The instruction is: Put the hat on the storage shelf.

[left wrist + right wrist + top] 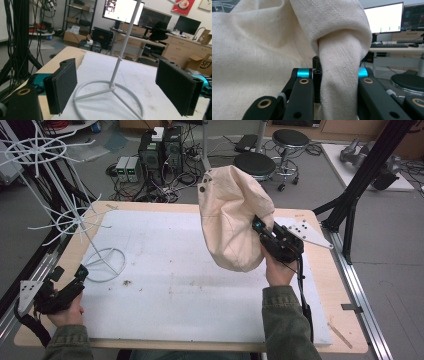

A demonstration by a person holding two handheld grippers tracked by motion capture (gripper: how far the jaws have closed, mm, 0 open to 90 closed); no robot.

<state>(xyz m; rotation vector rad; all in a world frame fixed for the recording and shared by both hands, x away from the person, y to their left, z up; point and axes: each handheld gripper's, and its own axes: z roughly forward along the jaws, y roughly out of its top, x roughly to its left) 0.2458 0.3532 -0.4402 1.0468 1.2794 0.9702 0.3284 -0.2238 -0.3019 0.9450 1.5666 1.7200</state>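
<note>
A cream cloth hat (231, 216) hangs in the air over the right half of the table, held up by my right gripper (261, 227), which is shut on a fold of its edge. In the right gripper view the cloth hat (262, 50) bulges to the left, and the pinched fold runs down between the two jaws of my right gripper (337, 82). A white wire stand (102, 262) with spoked arms rises at the table's left. My left gripper (75, 277) rests near the front left corner, open, with the wire stand's ring base (110, 98) just beyond my left gripper (125, 87).
A white mat (190, 285) covers most of the wooden table (330, 295). A black frame post (360, 185) stands at the right edge. Stools, computers and cables crowd the floor behind the table.
</note>
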